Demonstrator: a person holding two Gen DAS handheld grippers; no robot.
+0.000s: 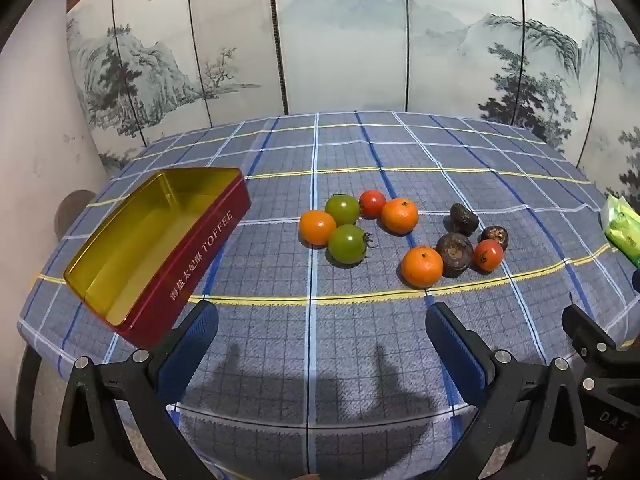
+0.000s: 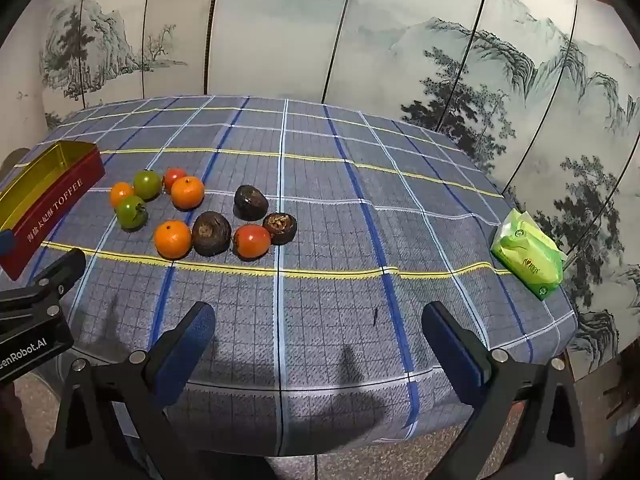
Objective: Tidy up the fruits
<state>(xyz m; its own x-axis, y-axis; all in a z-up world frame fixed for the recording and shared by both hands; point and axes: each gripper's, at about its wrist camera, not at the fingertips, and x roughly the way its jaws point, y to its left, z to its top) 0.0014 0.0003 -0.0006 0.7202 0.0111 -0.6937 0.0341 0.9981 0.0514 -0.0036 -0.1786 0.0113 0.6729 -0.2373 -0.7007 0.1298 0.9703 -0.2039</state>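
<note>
Black hand-held gripper point(image 1: 320, 320), blue pads point(image 1: 192, 344), silver screws.

Left gripper point(image 1: 322, 322): my jaws spread wide, holding nothing.
Right gripper point(image 2: 318, 320): my jaws spread wide, holding nothing, level beside the left.

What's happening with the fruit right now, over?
Left gripper open, empty. Right gripper open, empty. Fruits all loose on the tablecloth; toffee tin holds nothing. Path unblocked.

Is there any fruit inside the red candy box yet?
No, it's empty. The red tin is open with no lid on it, and the left wrist view shows only its bare gold bottom. All the fruit lies on the tablecloth.
</note>
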